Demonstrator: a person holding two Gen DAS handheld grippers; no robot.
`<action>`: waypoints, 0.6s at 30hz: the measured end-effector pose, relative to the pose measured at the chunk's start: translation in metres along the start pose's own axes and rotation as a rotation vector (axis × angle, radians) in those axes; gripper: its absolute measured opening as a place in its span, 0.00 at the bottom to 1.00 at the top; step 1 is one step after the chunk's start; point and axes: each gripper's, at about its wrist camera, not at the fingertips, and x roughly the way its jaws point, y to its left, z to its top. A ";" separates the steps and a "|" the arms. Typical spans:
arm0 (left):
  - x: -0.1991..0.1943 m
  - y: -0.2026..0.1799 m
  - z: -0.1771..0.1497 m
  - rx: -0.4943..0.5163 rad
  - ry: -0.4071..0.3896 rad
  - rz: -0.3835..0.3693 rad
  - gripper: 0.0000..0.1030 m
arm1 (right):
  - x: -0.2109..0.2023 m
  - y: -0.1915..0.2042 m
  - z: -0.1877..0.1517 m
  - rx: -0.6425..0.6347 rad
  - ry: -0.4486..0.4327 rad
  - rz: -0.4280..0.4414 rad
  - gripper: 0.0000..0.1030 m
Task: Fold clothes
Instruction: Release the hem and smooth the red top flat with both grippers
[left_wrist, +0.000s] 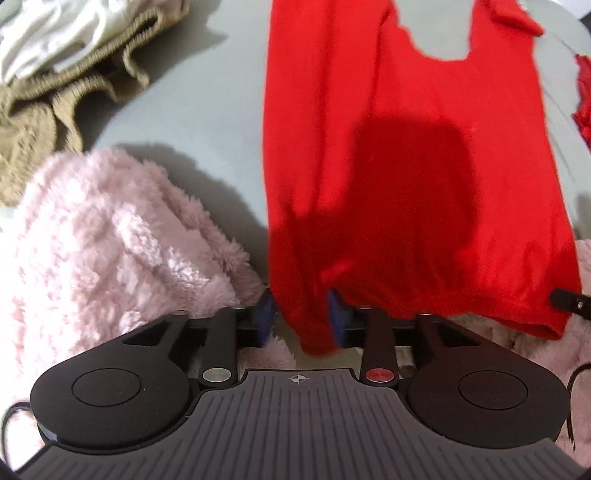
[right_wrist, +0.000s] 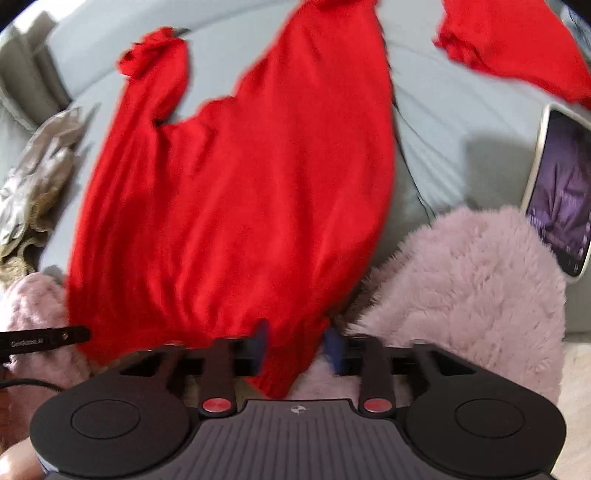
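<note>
Your left tool (left_wrist: 301, 317) points down with its 2 blue pads (left_wrist: 265, 314) standing apart, and the lower left corner of the red top (left_wrist: 413, 177) hangs loosely between them; the pads are released, not pressing the cloth. Your right tool (right_wrist: 297, 349) is likewise released, its jaws apart with the top's other lower corner draped between them. Ahead of both tools the red top lies spread flat on the pale grey bed sheet (left_wrist: 207, 110), its neckline at the far end. To the left of your left tool sits a pink fluffy garment (left_wrist: 110, 251), and beyond that a tan knitted piece (left_wrist: 44, 122). To the right of your right tool more pink fluff (right_wrist: 469, 280) shows, with a phone (right_wrist: 557, 192) just beyond it, and another red garment (right_wrist: 517, 48) lies far ahead on the right.
</note>
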 end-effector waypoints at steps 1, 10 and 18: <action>-0.007 0.000 -0.002 0.002 -0.021 0.004 0.53 | -0.008 0.005 -0.001 -0.031 -0.019 -0.014 0.46; -0.033 -0.015 0.011 0.037 -0.213 -0.070 0.31 | -0.009 0.033 0.023 -0.183 -0.141 0.034 0.11; 0.004 -0.017 0.063 -0.006 -0.256 -0.112 0.30 | 0.032 0.057 0.084 -0.219 -0.234 0.049 0.31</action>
